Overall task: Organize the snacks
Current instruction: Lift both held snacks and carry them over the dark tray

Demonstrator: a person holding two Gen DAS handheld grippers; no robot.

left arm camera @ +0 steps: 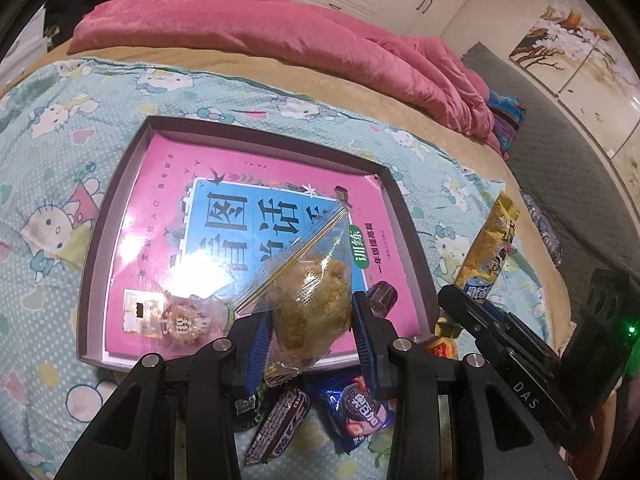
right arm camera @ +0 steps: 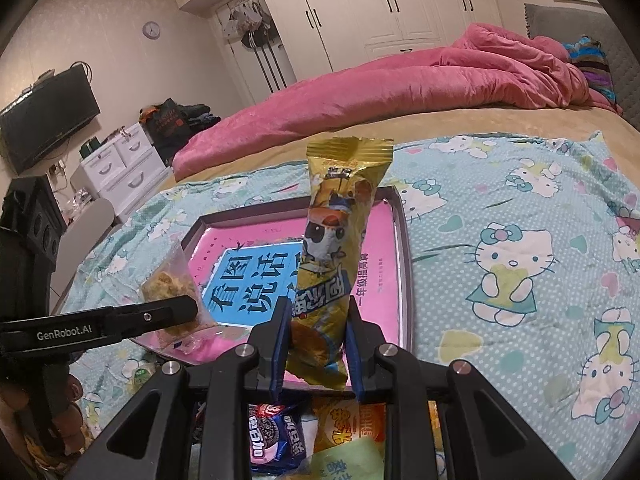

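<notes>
My left gripper point(left arm camera: 312, 320) is shut on a clear bag of golden-brown pastry point(left arm camera: 310, 304) and holds it over the near edge of a shallow tray point(left arm camera: 96, 236) lined with a pink and blue book. The bag also shows in the right wrist view point(right arm camera: 172, 284). My right gripper point(right arm camera: 318, 328) is shut on a tall yellow panda snack packet point(right arm camera: 336, 240), held upright just in front of the tray point(right arm camera: 404, 264). That packet shows at the right of the left wrist view point(left arm camera: 488, 248). A clear-wrapped round snack point(left arm camera: 188, 320) lies in the tray's near left corner.
Loose snacks lie on the Hello Kitty sheet point(right arm camera: 520, 264) beneath the grippers: blue Oreo packets point(left arm camera: 360, 408) point(right arm camera: 276, 436), a dark wrapper point(left arm camera: 280, 420), an orange-yellow packet point(right arm camera: 352, 424). A pink duvet point(right arm camera: 400, 80) lies across the far side of the bed.
</notes>
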